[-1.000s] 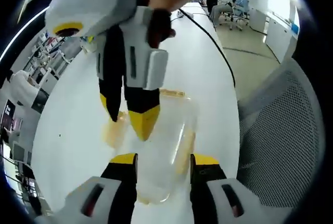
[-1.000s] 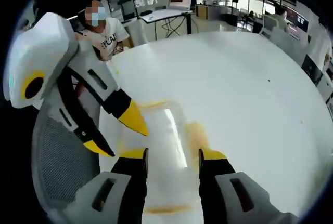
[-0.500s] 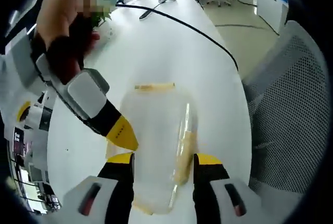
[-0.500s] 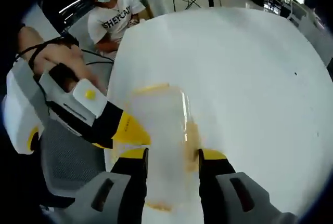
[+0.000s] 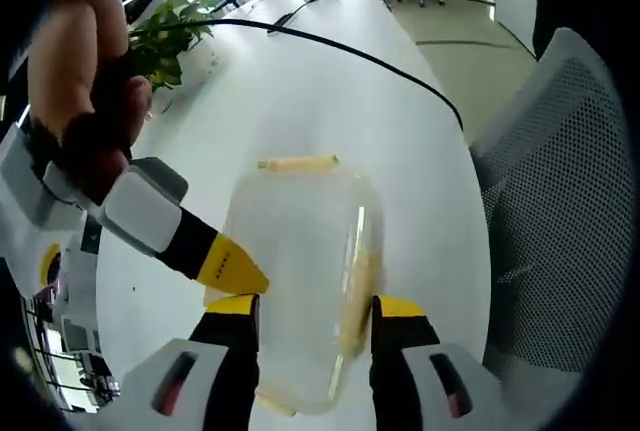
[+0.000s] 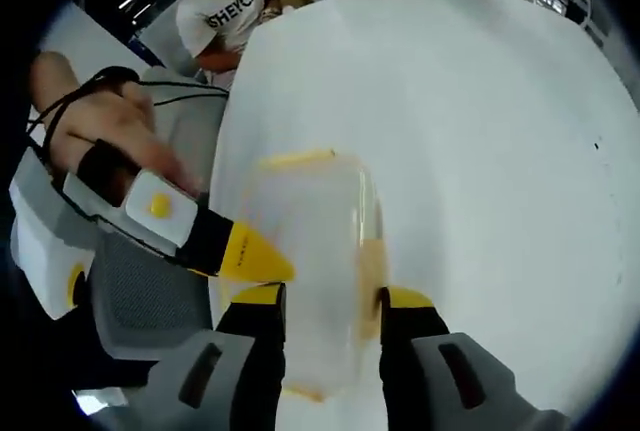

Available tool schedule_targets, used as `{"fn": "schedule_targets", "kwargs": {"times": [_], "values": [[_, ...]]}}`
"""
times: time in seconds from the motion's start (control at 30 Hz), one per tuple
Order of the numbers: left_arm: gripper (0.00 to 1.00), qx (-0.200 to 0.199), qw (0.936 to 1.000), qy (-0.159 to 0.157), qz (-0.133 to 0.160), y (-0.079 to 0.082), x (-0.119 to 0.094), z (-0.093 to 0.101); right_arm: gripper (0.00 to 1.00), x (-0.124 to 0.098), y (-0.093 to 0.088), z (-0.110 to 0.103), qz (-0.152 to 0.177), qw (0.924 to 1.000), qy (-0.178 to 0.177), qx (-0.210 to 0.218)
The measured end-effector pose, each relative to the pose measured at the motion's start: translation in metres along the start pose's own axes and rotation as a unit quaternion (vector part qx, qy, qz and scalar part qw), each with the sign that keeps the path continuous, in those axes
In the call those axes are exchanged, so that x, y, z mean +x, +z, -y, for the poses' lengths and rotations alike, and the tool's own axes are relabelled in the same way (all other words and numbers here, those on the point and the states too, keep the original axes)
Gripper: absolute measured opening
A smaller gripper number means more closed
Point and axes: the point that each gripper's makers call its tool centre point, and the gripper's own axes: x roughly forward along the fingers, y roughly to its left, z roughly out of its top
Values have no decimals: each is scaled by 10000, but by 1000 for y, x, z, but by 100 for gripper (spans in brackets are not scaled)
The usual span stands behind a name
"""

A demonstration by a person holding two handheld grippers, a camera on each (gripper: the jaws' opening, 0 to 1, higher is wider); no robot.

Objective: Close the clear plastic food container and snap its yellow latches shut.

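Your clear container (image 5: 305,281) lies on the white desk (image 5: 300,101), lid down, a yellow latch (image 5: 298,163) at its far end. Left claw (image 5: 305,313) — jaws spread, straddling the container's near end. Right claw (image 6: 322,301) — jaws likewise spread astride the container (image 6: 310,251). Each claw's yellow tip sits just beside the container's side in the other's view. A mesh chair (image 5: 560,201) stands beside the desk.

White table (image 5: 300,101), black cable (image 5: 390,66) across it, potted plant (image 5: 165,46), grey mesh chair (image 5: 565,201) alongside
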Motion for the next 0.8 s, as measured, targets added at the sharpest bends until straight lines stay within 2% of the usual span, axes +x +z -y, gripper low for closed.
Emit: {"fn": "schedule_targets", "kwargs": {"times": [0.1, 0.13, 0.17, 0.27, 0.37, 0.53, 0.67, 0.77, 0.8], "values": [[36, -85, 9998, -59, 152, -1, 2, -3, 29, 1, -1, -2, -82, 10000, 39, -30], [38, 100, 9994, 306, -91, -10, -3, -17, 28, 6, -10, -4, -147, 9999, 85, 1], [38, -153, 9998, 65, 54, -9, 6, -12, 28, 6, -10, -3, -172, 9997, 133, -59], [38, -217, 9998, 36, -38, -12, 7, -12, 28, 8, -10, -4, -346, 9992, 145, -101], [38, -260, 9996, 50, 18, -10, 4, -9, 30, 7, -10, -3, -416, 9991, 113, -67], [38, -258, 9995, 139, -134, -7, 5, -8, 31, 3, -6, 0, -250, 9994, 236, -7], [38, -220, 9996, 133, -127, -5, 3, -5, 33, 2, -3, -1, -131, 9997, 208, 64], [39, -186, 9997, 135, -71, -4, 2, -5, 34, 0, -1, -1, 159, 9995, 75, 265], [39, -147, 9998, 142, -71, -3, 2, -4, 34, -1, 0, 0, 356, 9989, -14, 304]]}}
